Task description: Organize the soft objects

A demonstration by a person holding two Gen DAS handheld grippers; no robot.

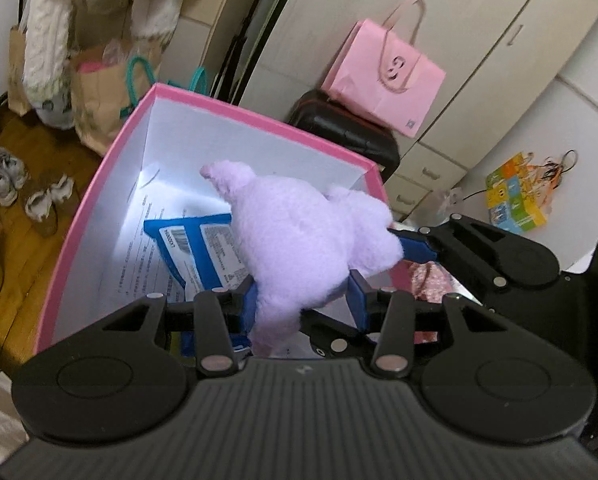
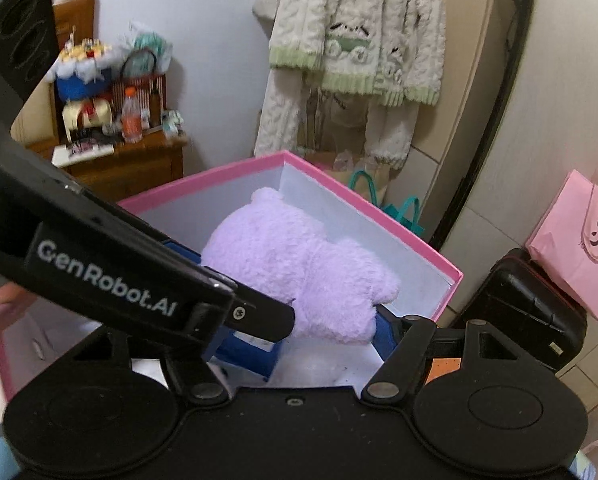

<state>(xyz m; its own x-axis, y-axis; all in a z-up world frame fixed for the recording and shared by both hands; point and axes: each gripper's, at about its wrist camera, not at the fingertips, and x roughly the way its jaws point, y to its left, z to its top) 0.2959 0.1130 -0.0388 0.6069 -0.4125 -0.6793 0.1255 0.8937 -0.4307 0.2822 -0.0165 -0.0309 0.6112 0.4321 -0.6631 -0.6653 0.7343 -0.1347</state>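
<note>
**Item: plush (image 1: 299,240), lilac, soft.** Held over the open box (image 1: 99,208), the pink-rimmed one with white walls. Both claws grip it at once. Not yet resting on the box floor, as far as the views show.

**Risks from here**
- Uneven release. If one claw lets go first, the plush would swing on the other and could catch the pink rim ahead or spill out on the near side.
- Fur snag. The pile is long; pads drawn back level could drag the plush out again.
- Claw collision. The two claws cross closely just behind the plush; the left one's body lies right across the right wrist view. Opening either wide may knock the other.
- Contents below. A blue packet (image 1: 197,248) and printed papers (image 1: 139,256) lie on the box floor under and beyond the left claw; pressing down could crease them.

**Left claw (image 1: 305,302)**
- Opening: narrow.
- State: clenched on a lower lobe of the plush, blue pads (image 1: 357,300) sunk into the fur on both sides.
- The bulk of the plush bulges ahead of and above the fingertips.

**Right claw (image 2: 325,334)**
- Opening: medium-wide.
- State: grasping the plush across its broader end; the right pad (image 2: 383,336) presses the fur, the left pad is partly hidden behind the other claw.
- Box wall stands just ahead.
</note>
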